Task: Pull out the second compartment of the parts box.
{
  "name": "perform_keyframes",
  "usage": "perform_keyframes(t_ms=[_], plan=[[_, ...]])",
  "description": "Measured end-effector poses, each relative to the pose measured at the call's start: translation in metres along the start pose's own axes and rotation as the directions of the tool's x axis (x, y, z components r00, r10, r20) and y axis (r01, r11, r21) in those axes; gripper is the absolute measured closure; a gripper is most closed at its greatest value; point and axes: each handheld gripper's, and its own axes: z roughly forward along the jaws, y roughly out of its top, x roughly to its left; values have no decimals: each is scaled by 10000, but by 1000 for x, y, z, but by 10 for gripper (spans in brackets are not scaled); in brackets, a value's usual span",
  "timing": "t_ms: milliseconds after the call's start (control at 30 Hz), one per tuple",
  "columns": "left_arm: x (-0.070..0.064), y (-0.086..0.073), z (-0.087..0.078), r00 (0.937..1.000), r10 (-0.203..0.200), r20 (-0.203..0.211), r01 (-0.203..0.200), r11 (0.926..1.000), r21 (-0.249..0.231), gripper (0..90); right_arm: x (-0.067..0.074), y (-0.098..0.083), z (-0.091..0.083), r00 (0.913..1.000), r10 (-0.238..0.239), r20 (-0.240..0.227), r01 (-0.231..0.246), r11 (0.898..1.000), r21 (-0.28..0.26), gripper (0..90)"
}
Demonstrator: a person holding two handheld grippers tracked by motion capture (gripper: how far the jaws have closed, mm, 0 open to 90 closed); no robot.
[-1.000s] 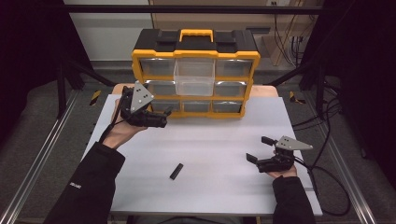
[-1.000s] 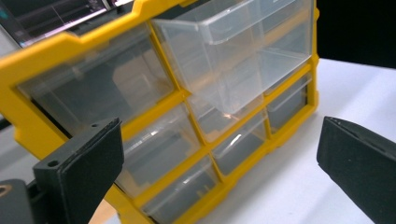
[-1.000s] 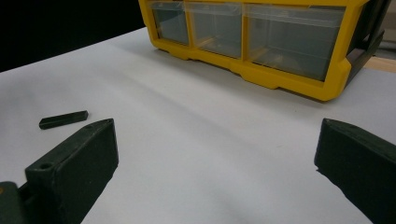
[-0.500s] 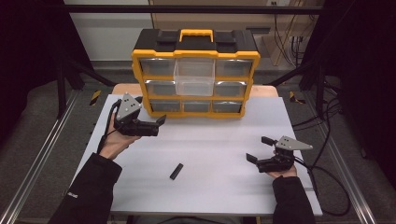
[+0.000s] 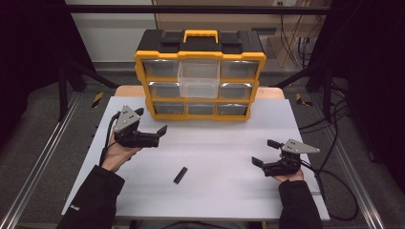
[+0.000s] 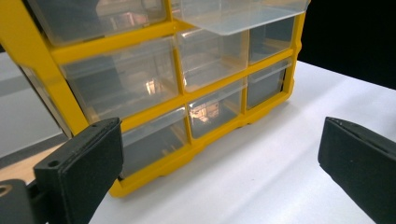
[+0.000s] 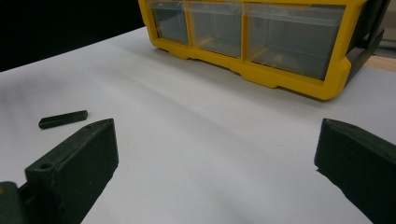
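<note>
Item 1: small black bar [image 5: 180,175], lying flat on the white surface [image 5: 215,157]. Its long axis runs on a diagonal, near end toward the person, far end angled up toward the right claw's side. It lies between the two claws, nearer the person than either, touching neither. In the right gripper view the bar [image 7: 63,119] sits just beyond the left-hand jaw.

Item 2: yellow and black drawer cabinet [image 5: 200,76], upright at the far edge of the surface, ahead of both claws. One clear drawer [image 5: 198,78] in its middle column stands pulled out.

Item 3: left claw [image 5: 152,133], jaws apart, empty. Held in the hand [image 5: 117,151] above the surface, pointing rightward just short of the cabinet's lower left corner; forearm comes in from below in a dark sleeve [image 5: 93,200].

Item 4: right claw [image 5: 265,152], jaws apart, empty. Held low in the hand, pointing leftward toward the bar, well apart from the cabinet.
</note>
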Motion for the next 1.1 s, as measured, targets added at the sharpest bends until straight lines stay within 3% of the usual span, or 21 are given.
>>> perform_keyframes(t_ms=[233,667,800,867,967,1100], plan=[[-2,-14,-3,9994,-314,143,315,9995,-102,0,0,0,0,10000,-13,-3,13,10000,-10,1],[-2,-41,-2,9960,-795,406,771,9953,584,6,0,0,0,10000,-23,0,23,10000,24,1],[-2,-47,-4,9908,-1157,696,1110,9915,686,7,0,0,0,10000,-35,6,35,10000,13,1],[-4,-49,-5,9925,-1027,664,973,9920,798,7,0,0,0,10000,-42,3,42,10000,8,1],[-4,-55,-6,9868,-1270,1002,1180,9888,916,7,0,0,0,10000,-36,0,36,10000,9,1],[-7,-59,-7,9876,-1184,1032,1087,9895,951,7,0,0,0,10000,-39,-9,39,10000,-8,1]])
